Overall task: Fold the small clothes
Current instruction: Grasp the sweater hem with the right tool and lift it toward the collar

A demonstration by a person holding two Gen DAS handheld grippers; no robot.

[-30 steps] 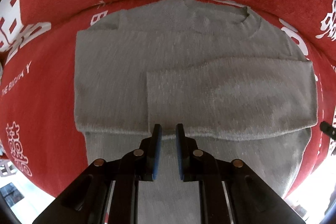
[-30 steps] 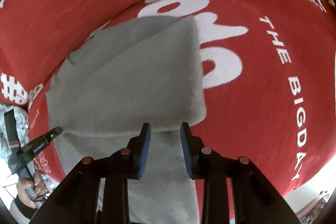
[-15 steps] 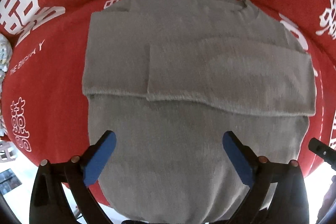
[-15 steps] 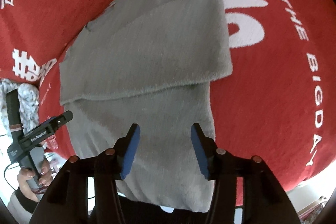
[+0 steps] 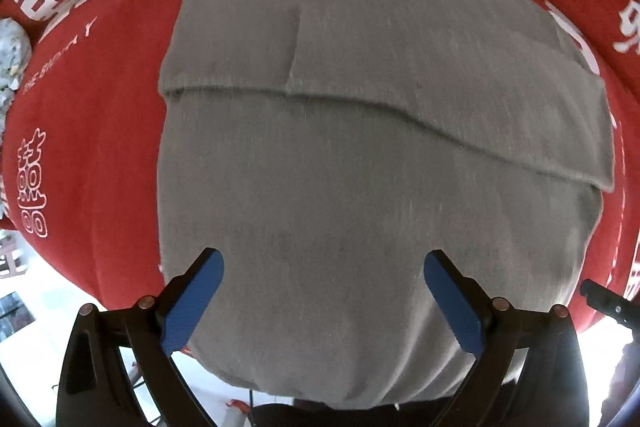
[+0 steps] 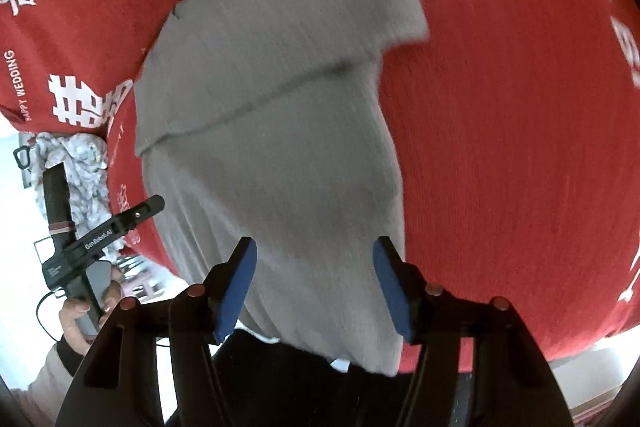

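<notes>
A grey knit sweater (image 5: 360, 155) lies flat on a red blanket (image 5: 92, 131), both sleeves folded across its chest, collar at the far side. Its hem hangs over the near edge. My left gripper (image 5: 322, 271) is wide open and empty above the lower body of the sweater. My right gripper (image 6: 314, 263) is open and empty above the sweater's (image 6: 280, 131) lower right part near the hem. The left gripper also shows at the left of the right wrist view (image 6: 100, 239), held by a hand.
The red blanket (image 6: 520, 147) carries white lettering and covers a raised surface whose near edge drops to a bright floor. A white patterned cloth (image 6: 80, 171) lies at the left edge beside the blanket.
Both grippers opened from nearly shut and drew back toward the sweater's hem. The folded sleeves stay lying across the chest.
</notes>
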